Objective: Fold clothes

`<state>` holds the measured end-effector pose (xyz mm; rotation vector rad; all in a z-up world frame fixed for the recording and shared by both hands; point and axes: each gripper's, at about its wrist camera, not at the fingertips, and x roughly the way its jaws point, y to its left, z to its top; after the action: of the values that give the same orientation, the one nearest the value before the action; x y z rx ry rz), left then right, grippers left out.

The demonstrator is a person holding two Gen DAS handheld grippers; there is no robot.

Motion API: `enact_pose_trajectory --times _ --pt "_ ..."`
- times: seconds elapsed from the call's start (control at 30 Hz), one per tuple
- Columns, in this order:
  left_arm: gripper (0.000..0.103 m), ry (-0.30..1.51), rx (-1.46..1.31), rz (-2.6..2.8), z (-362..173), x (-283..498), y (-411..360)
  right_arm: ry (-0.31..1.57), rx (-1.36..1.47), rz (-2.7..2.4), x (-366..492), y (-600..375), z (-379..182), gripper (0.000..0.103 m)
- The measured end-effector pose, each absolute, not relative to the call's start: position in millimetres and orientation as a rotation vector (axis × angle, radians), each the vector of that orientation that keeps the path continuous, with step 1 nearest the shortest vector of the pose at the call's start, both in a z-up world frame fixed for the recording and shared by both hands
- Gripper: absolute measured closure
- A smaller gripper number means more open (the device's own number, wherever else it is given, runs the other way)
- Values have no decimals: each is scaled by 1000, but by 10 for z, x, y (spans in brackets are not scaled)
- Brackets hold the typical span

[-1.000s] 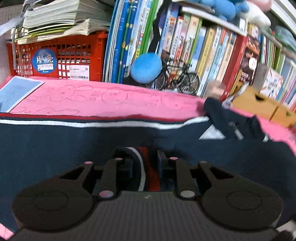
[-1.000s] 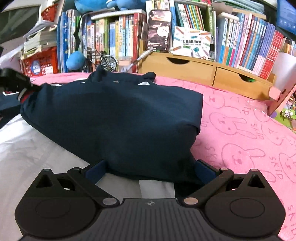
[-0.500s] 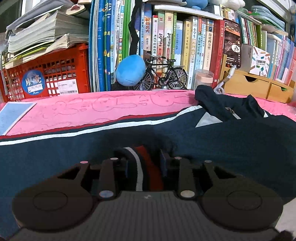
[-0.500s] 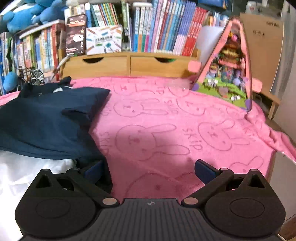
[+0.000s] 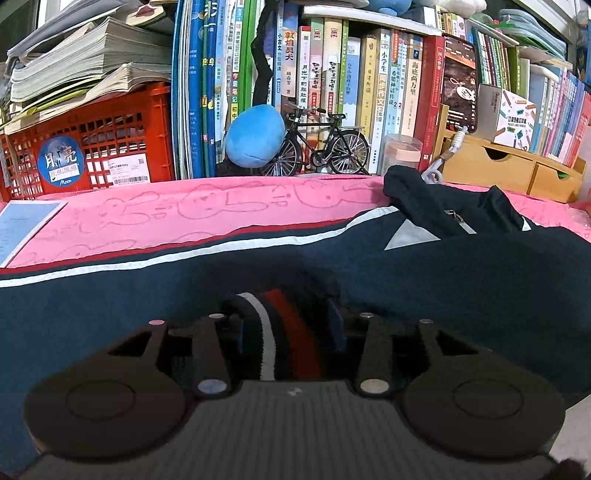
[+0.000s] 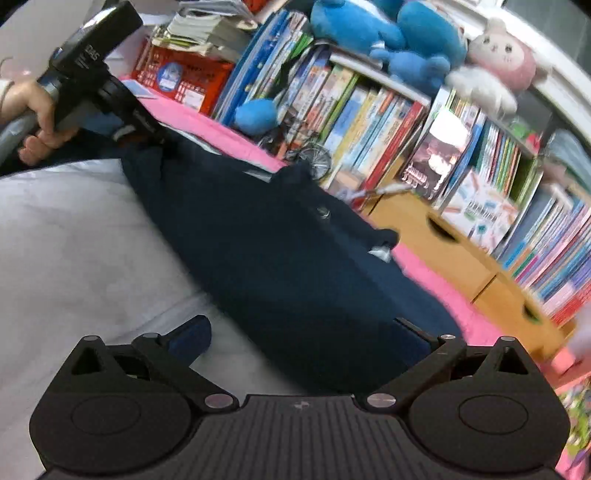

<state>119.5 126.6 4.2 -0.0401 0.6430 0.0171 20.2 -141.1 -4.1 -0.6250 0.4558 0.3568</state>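
Observation:
A navy jacket [image 5: 461, 280] with white and red stripes lies on a pink bunny blanket [image 5: 207, 214]. Its collar and zip lie at the far right. My left gripper [image 5: 286, 321] is shut on the striped cuff [image 5: 280, 325] of the jacket sleeve, low over the navy cloth. In the right wrist view the jacket [image 6: 280, 258] lies partly over its white lining [image 6: 74, 240]. My right gripper [image 6: 299, 332] is open and empty, tilted, just above the jacket's near edge. The left gripper [image 6: 147, 129] shows at the upper left, held by a hand.
Behind the blanket stand a red crate [image 5: 92, 147], rows of books [image 5: 332, 92], a blue plush ball [image 5: 255, 134], a model bicycle [image 5: 321, 147] and a wooden drawer box [image 5: 517, 170]. A blue sheet [image 5: 22, 225] lies at the far left. Plush toys [image 6: 388, 33] sit on the shelf.
My right gripper has let go of the jacket's edge, swung out to the right over the blanket, then back over the jacket, tilted. My left gripper still holds the cuff.

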Motion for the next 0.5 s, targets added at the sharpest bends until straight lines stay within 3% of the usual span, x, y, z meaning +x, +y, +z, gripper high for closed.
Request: enact_pose_trajectory --times 0.1,0.17,0.27,0.5 --pt "57 646 -42 7 40 1197 1266 464 -683 133 407 -1792 -137 0" --pt "48 650 -38 -8 37 1200 1259 461 -687 -6 520 -2170 -208 1" --pt "40 657 -11 -24 32 1205 1208 513 -507 -8 586 -2664 -186 1" --pt "22 684 24 -51 55 1138 1177 519 -504 -35 501 -2632 -159 1"
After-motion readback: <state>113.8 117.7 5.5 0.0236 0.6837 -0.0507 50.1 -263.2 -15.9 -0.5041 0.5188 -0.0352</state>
